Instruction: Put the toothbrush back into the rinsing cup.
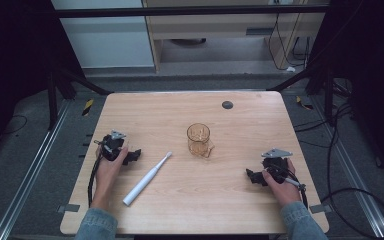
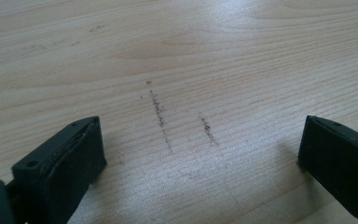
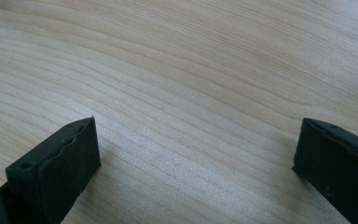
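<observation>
A white electric toothbrush [image 1: 146, 179] lies diagonally on the wooden table [image 1: 250, 120], its head pointing toward an amber glass cup [image 1: 199, 139] that stands upright at the middle. My left gripper [image 1: 132, 156] rests on the table left of the brush, open, jaws wide apart over bare wood [image 2: 200, 140]. My right gripper [image 1: 252, 176] rests at the right, open too, with nothing but wood grain between its jaws [image 3: 196, 144]. Each gripper is held by a hand.
A small dark round disc [image 1: 227, 105] sits near the table's far edge. Faint dark scratch marks [image 2: 158, 109] run across the wood ahead of the left jaws. Cables trail on the floor at the right [image 1: 350, 195].
</observation>
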`<action>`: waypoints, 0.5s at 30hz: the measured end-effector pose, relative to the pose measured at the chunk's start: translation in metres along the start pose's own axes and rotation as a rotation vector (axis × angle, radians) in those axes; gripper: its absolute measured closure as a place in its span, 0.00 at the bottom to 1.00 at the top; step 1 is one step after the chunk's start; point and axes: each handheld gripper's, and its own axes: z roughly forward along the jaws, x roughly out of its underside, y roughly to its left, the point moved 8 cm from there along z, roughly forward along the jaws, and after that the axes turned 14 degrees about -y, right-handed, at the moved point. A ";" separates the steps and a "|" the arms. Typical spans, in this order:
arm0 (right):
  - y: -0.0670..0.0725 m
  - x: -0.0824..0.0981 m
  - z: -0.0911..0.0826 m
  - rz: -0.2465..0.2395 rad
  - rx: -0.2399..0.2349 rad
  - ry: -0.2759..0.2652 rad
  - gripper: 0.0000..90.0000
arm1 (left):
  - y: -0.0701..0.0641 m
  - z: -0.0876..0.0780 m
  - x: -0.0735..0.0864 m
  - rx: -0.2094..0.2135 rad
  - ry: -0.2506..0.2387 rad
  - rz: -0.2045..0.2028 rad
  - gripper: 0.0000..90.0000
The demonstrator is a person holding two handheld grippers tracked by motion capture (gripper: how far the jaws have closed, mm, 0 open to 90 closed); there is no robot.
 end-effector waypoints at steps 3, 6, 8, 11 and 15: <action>0.000 0.000 0.000 0.000 0.000 0.000 0.00 | 0.000 -0.002 0.000 -0.009 0.001 -0.010 0.03; 0.000 0.000 0.000 0.000 0.000 0.000 0.00 | -0.007 -0.007 -0.002 0.002 0.028 -0.003 0.06; 0.000 0.000 0.000 0.000 -0.002 -0.001 0.00 | -0.013 -0.013 -0.005 -0.014 0.036 0.028 0.06; 0.000 0.000 0.000 -0.001 -0.002 -0.001 0.00 | -0.020 -0.025 -0.010 -0.042 0.027 0.061 0.06; 0.000 0.000 0.000 0.000 -0.001 0.000 0.00 | -0.028 -0.046 -0.016 -0.022 0.022 0.056 0.06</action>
